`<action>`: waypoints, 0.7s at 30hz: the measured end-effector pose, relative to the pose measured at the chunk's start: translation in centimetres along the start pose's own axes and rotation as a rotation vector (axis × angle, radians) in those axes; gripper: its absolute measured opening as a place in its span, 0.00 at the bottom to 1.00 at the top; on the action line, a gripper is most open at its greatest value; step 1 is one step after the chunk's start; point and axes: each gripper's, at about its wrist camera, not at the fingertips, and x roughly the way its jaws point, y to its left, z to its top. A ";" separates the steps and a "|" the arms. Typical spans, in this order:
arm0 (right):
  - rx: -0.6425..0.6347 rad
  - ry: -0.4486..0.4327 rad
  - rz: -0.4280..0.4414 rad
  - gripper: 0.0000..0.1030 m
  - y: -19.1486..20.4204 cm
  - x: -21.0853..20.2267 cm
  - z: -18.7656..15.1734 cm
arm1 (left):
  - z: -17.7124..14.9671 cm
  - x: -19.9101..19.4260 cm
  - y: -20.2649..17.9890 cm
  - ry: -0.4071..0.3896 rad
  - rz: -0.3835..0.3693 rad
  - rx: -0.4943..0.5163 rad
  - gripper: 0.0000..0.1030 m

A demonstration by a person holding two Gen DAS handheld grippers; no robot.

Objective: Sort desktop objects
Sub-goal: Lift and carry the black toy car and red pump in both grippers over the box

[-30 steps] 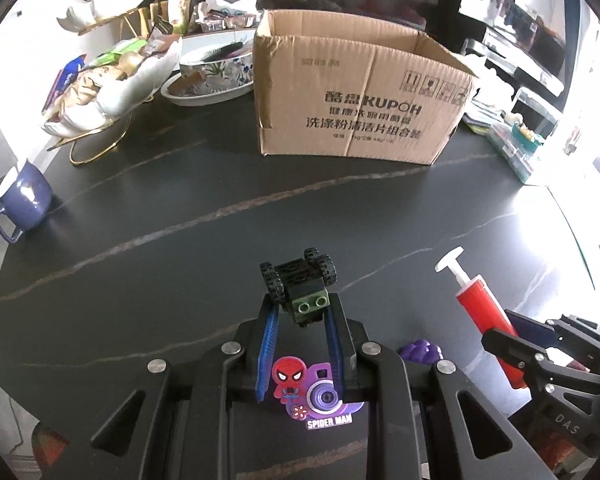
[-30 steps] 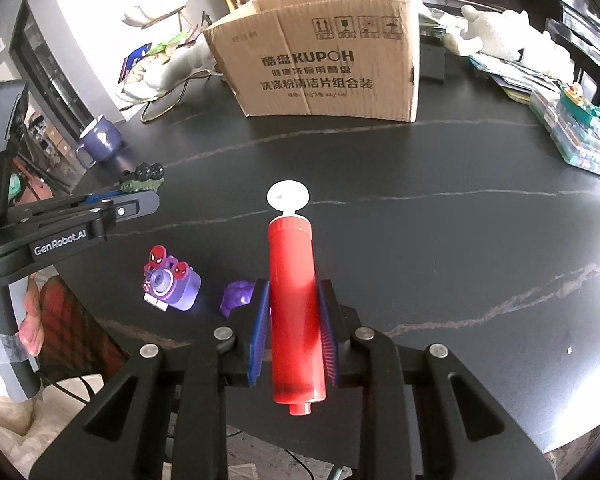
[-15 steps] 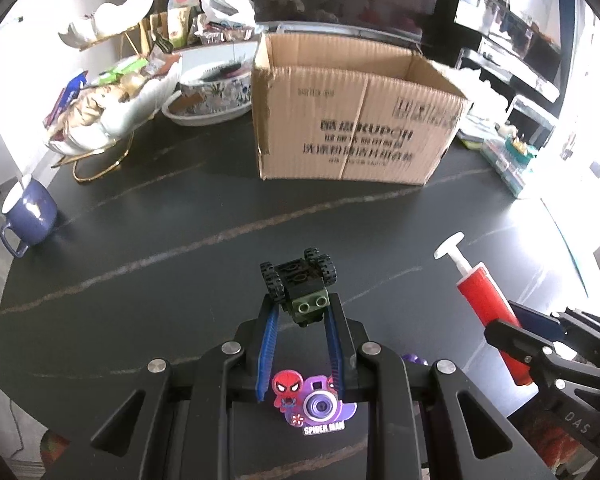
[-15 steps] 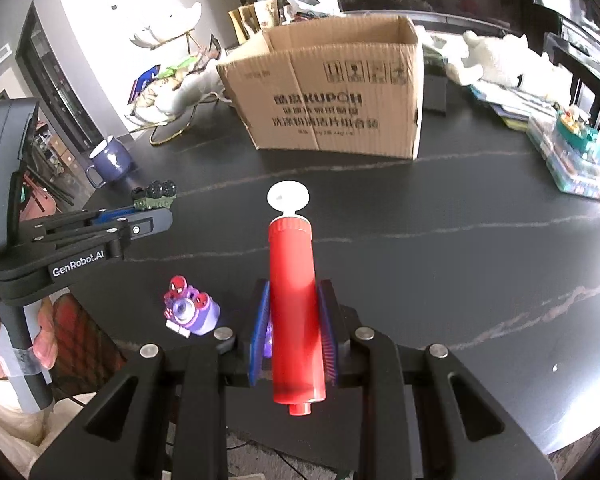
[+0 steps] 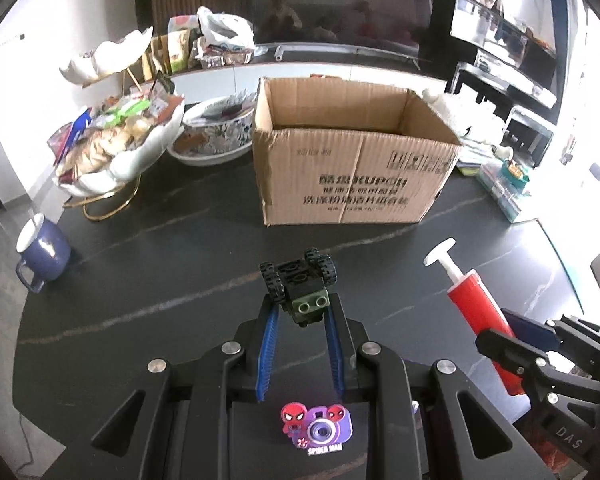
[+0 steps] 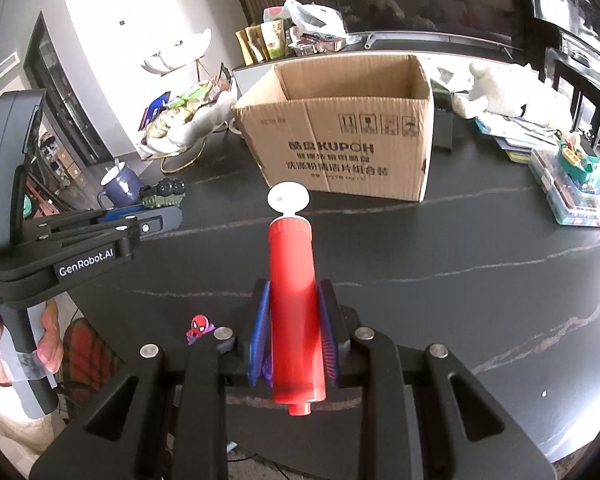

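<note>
In the left wrist view, the left gripper (image 5: 300,312) sits at lower centre, its blue-padded jaws clenched on a small black and green toy car with knobbly black wheels (image 5: 300,286), whose rear end is hidden between the pads. Below it, at the bottom centre of the frame, a purple Spider-Man toy camera (image 5: 318,429) lies on the dark marbled tabletop (image 5: 140,280), partly framed by the gripper body. The open brown cardboard box with printed lettering (image 5: 352,160) stands at upper centre; its inside floor cannot be made out. A blue mug with a white interior (image 5: 40,254) sits at the left edge. In the right wrist view, the right gripper (image 6: 294,332) at lower centre grasps a red plastic hand pump with a white plunger handle (image 6: 294,304), its lower barrel covered on both sides by the pads. Only the red Spider-Man figure of the camera shows at lower left, the rest cut off behind the gripper. A purple scrap under the pump is too hidden to identify.
</note>
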 end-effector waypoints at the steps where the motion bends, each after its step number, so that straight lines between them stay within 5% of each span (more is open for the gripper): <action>1: 0.002 -0.002 0.000 0.21 0.0 0.0 0.2 | 0.2 -0.1 -0.1 -0.005 -0.001 0.004 0.21; 21: 0.005 -0.061 -0.044 0.21 -1.4 -0.4 7.0 | 6.6 0.3 -0.3 -0.059 -0.005 0.051 0.21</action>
